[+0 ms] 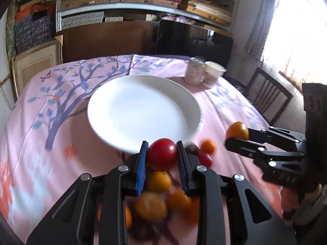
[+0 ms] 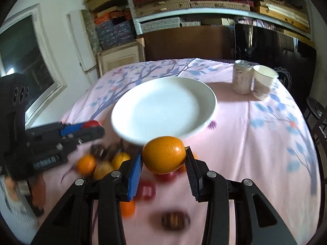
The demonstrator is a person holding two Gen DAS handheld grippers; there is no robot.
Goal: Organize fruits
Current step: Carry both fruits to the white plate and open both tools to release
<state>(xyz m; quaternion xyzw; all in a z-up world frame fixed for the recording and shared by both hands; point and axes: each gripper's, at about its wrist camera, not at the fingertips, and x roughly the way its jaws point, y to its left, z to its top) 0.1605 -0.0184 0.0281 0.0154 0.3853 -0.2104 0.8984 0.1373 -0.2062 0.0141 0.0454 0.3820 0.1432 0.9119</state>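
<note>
My left gripper [image 1: 162,153] is shut on a red tomato [image 1: 162,155], held above the table just short of the near rim of the white plate [image 1: 143,106]. My right gripper [image 2: 163,157] is shut on an orange [image 2: 163,155], also held just in front of the plate [image 2: 163,106]. The right gripper with its orange [image 1: 237,131] shows at the right of the left wrist view. The left gripper with the tomato [image 2: 92,124] shows at the left of the right wrist view. The plate holds nothing. Several loose fruits [image 1: 157,196], orange, yellow and red, lie blurred on the cloth below both grippers.
The table has a pink floral cloth [image 2: 265,132]. A drink can [image 2: 242,76] and a white paper cup [image 2: 263,81] stand at the far right. A dark chair [image 1: 267,98] stands right of the table. Shelves with stacked boxes fill the back wall.
</note>
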